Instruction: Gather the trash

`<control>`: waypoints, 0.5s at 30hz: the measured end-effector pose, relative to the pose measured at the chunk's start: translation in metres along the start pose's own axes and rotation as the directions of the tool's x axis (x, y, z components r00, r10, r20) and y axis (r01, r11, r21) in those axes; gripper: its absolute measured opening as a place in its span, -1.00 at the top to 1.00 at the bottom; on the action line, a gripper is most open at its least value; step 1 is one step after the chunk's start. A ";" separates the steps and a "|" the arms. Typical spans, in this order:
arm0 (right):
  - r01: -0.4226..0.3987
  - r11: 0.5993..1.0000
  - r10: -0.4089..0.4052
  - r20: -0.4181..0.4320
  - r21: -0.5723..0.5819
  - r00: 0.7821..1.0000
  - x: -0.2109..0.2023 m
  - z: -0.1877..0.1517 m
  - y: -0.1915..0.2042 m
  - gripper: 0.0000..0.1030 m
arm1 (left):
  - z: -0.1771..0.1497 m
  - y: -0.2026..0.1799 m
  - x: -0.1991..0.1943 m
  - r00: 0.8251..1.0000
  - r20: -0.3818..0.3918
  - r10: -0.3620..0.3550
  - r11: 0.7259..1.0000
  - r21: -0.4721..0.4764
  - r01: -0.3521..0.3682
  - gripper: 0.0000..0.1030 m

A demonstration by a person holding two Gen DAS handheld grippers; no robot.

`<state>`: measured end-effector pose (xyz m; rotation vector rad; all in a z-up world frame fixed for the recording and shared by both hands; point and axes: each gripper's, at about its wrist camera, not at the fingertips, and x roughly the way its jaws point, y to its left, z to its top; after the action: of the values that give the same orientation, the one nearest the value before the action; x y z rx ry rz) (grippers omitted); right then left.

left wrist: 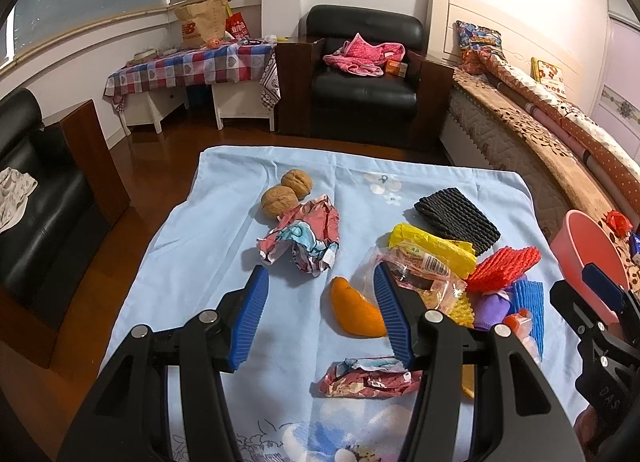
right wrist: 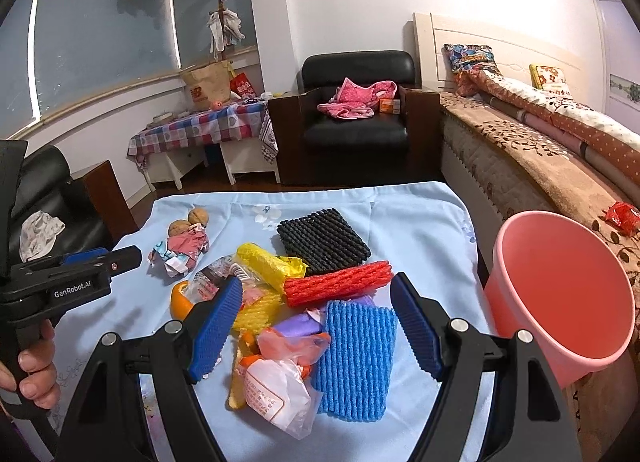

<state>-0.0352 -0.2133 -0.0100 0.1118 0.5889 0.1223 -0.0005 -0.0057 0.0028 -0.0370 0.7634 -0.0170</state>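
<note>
Trash lies on a light blue cloth point(left wrist: 200, 246): a crumpled pink wrapper point(left wrist: 304, 238), two walnuts point(left wrist: 286, 192), an orange peel point(left wrist: 356, 310), a second wrapper point(left wrist: 368, 376), a yellow bag point(right wrist: 268, 264), black foam net point(right wrist: 322, 242), red foam net point(right wrist: 338, 282), blue foam net point(right wrist: 354, 358) and plastic bags point(right wrist: 280, 386). My left gripper point(left wrist: 320, 294) hangs open above the orange peel, holding nothing. Over the blue net and the bags my right gripper point(right wrist: 316, 302) is open and empty. A pink bucket point(right wrist: 560, 294) stands at the right, empty inside.
A bed point(right wrist: 540, 150) with quilts runs along the right, a red wrapper point(right wrist: 622, 216) on its edge. A black armchair point(left wrist: 364, 74) and a checked-cloth table point(left wrist: 192, 66) stand beyond the cloth. Another black chair point(left wrist: 36, 190) is at left. A hand point(right wrist: 36, 374) holds the left gripper's handle.
</note>
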 end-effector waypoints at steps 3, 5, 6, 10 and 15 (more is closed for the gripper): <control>-0.001 1.000 0.001 0.000 0.000 1.000 0.000 0.000 0.000 -0.46 | 0.000 0.000 0.000 1.000 -0.001 0.001 1.000 -0.003 -0.001 -0.08; -0.005 1.000 0.005 -0.002 -0.002 1.000 0.000 0.000 0.000 -0.46 | -0.001 0.000 -0.001 1.000 -0.004 0.000 1.000 -0.008 0.000 -0.08; -0.006 1.000 0.006 -0.002 -0.004 1.000 -0.001 0.000 0.000 -0.46 | -0.001 0.001 -0.001 1.000 -0.005 -0.001 1.000 -0.009 0.001 -0.08; -0.015 1.000 0.015 -0.011 -0.008 1.000 -0.002 -0.001 0.001 -0.46 | -0.003 0.001 -0.001 1.000 -0.009 -0.001 1.000 -0.009 0.001 -0.08; -0.022 1.000 0.022 -0.013 -0.003 1.000 -0.003 -0.001 0.002 -0.46 | -0.003 0.001 -0.001 1.000 -0.011 -0.002 1.000 -0.009 0.002 -0.08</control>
<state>-0.0390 -0.2122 -0.0091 0.1143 0.6002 0.1450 -0.0034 -0.0043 0.0009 -0.0458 0.7745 -0.0155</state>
